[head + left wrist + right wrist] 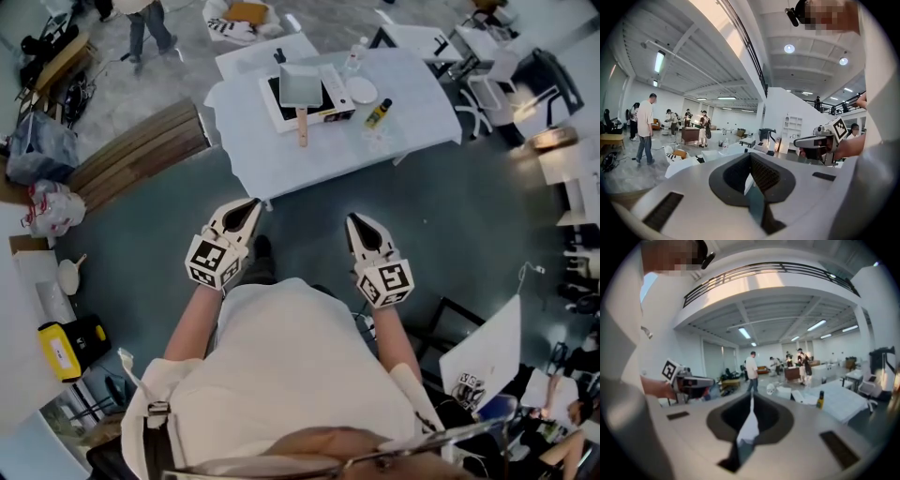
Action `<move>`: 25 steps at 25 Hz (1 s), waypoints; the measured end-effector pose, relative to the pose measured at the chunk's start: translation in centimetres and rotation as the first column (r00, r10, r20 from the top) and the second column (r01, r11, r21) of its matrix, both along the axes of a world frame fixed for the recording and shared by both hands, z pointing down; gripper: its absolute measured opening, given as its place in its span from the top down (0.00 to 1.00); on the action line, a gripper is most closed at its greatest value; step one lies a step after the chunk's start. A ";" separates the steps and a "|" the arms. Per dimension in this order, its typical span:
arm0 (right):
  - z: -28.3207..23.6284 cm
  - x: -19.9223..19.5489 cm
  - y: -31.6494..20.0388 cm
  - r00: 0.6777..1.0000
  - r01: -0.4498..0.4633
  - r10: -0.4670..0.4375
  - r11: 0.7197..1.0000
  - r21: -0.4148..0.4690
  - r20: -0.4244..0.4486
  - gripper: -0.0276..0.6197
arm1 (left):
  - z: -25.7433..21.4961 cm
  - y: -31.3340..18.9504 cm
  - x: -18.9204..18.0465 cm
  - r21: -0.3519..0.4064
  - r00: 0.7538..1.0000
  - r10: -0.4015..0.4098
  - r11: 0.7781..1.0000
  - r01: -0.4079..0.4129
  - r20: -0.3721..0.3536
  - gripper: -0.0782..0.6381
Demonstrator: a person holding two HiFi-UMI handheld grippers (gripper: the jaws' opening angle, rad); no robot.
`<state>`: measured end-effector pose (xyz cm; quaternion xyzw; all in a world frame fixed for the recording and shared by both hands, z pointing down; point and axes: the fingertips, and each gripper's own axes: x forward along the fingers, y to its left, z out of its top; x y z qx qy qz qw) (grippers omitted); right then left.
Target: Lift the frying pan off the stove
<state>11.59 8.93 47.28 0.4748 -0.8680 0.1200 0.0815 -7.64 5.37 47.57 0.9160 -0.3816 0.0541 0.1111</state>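
A square grey frying pan (300, 86) with a wooden handle (302, 127) sits on a flat stove (336, 97) on the white-clothed table (281, 155) at the top of the head view. Both grippers hang close to my body, well short of the table. My left gripper (253, 202) is shut and empty, pointing toward the table. My right gripper (353, 219) is likewise shut with nothing in it. The left gripper view shows closed jaws (751, 157) and the right gripper (818, 140) beside them; the right gripper view shows closed jaws (751, 399). Neither gripper view shows the pan.
A yellow bottle (379, 113), a white dish (361, 91) and a clear bottle (353, 56) stand by the stove. Wooden planks (141, 150) lie left of the table, and chairs (487, 94) stand to its right. A person (145, 23) stands behind. Dark floor separates me from the table.
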 end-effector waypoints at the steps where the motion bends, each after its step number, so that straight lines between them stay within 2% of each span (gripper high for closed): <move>1: 0.0 -0.5 -0.9 1.000 -0.007 0.007 1.000 -0.003 -0.002 0.90 | 0.1 -1.0 -0.4 -0.005 1.000 0.008 1.000 -0.008 0.000 0.85; 9: 0.1 -3.6 -7.0 0.997 -0.080 0.080 0.997 -0.016 -0.016 0.90 | 0.5 -8.3 -2.9 -0.020 0.995 0.097 0.995 -0.097 -0.020 0.85; 15: 0.1 -5.5 -9.7 0.993 -0.110 0.109 0.994 -0.018 -0.041 0.90 | 0.8 -12.2 -4.2 -0.025 0.989 0.146 0.989 -0.147 -0.037 0.85; 25: 0.4 -5.3 -13.6 0.992 -0.118 0.116 0.992 -0.035 -0.051 0.90 | 1.6 -15.6 -3.8 -0.052 0.986 0.159 0.985 -0.162 -0.050 0.85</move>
